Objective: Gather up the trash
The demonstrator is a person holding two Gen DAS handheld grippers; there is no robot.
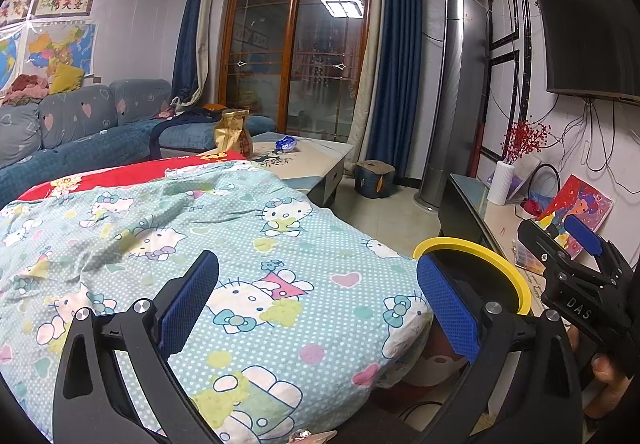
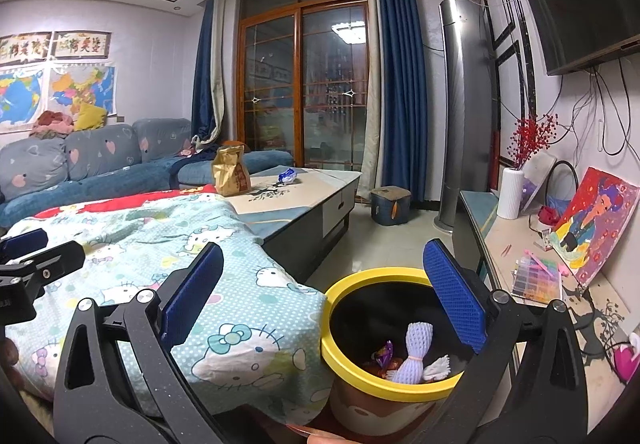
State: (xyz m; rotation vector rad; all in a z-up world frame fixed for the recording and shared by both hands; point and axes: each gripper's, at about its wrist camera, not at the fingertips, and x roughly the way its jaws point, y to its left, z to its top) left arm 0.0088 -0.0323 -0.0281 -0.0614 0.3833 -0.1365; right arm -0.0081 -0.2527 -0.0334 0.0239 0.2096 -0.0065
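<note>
Room: living room, coffee table (image 2: 304, 196) half under a cartoon-cat blanket (image 2: 224, 284).
Left gripper (image 1: 318, 296): jaws apart, empty, above the blanket.
Right gripper (image 2: 324, 294): jaws apart, empty, over the yellow-rimmed bin (image 2: 384, 384).
Trash: wrappers in the bin; brown paper bag (image 2: 230, 172) and blue wrapper (image 2: 287, 176) on the table.

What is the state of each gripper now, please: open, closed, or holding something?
Left gripper: open, holding nothing, above the Hello Kitty blanket.
Right gripper: open, holding nothing, beside the yellow-rimmed bin.

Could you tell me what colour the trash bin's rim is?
Yellow; the trash bin's rim shows best in the right wrist view.
</note>
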